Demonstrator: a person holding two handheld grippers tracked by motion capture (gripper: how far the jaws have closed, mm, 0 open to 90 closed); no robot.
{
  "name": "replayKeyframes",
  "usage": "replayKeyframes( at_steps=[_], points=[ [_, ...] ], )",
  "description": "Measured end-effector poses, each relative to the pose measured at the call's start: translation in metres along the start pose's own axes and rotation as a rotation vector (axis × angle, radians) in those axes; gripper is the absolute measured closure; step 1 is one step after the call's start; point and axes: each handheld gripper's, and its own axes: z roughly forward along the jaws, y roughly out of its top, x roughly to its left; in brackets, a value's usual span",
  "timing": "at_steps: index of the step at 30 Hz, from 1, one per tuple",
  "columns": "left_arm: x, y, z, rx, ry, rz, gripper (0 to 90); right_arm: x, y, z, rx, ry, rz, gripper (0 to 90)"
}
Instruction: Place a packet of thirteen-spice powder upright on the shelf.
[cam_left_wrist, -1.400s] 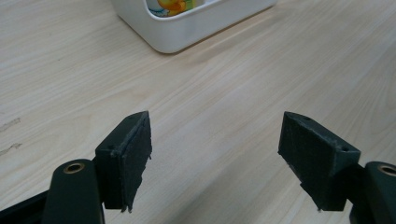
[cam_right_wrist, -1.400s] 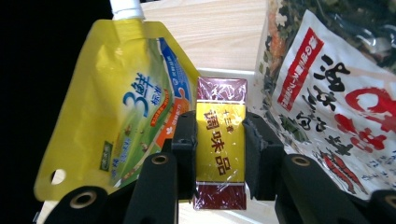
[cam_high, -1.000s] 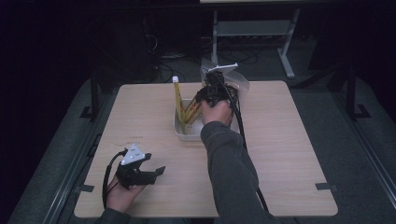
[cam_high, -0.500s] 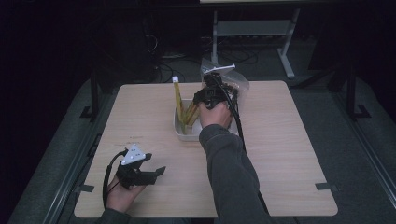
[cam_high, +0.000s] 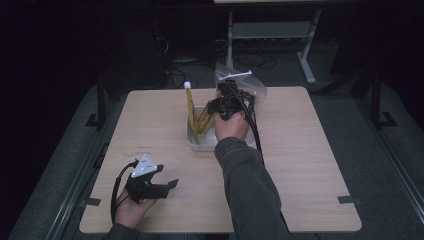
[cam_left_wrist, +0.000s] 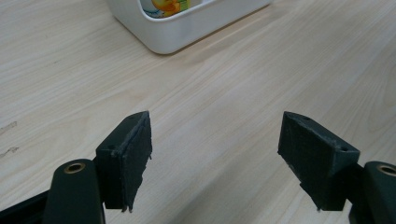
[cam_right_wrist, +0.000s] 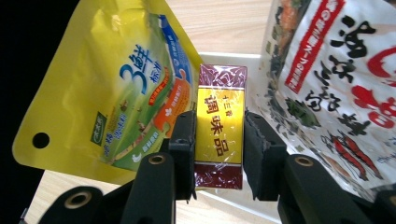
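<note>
Landmark: white bin (cam_high: 191, 138) near the table's (cam_high: 310, 165) far-middle.

Right gripper (cam_right_wrist: 218, 135) is over the bin, pointing down into it. Its two jaws bracket a small maroon-and-gold seasoning box (cam_right_wrist: 219, 126) standing upright in the bin. The jaws have just been closing, with the box between them; both pads lie against the box's sides — read as grasping it. In the right gripper view, a yellow pouch (cam_right_wrist: 112, 88) leans in the bin on one side of the box, and a clear printed packet (cam_right_wrist: 336, 79) stands on the other side. From the high view, the tall yellow pouch (cam_high: 190, 107) rises above the bin's left part.

Left gripper (cam_high: 165, 186) rests at the table's near-left edge, well apart from the bin — jaws wide apart, with bare wood between them. A corner of the bin shows ahead of it in the left gripper view.
</note>
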Motion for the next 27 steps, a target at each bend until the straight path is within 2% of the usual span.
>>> replayKeyframes(
  at_steps=[3,8,19,27],
  points=[
    [0.000,0.000,-0.001,-0.003,0.001,-0.002,25.2,0.001,0.000,0.001,0.001,0.030,0.003,62.2],
    [-0.001,0.000,0.000,-0.003,-0.001,-0.002,25.3,0.003,-0.002,0.004,0.020,0.040,-0.006,58.1],
    [0.000,0.000,0.000,-0.002,0.000,0.000,25.3,0.006,-0.006,0.011,0.040,0.080,-0.015,58.0],
    [0.000,0.000,0.000,-0.002,0.000,0.003,25.3,-0.001,-0.007,0.010,0.044,0.103,-0.011,55.2]
  ],
)
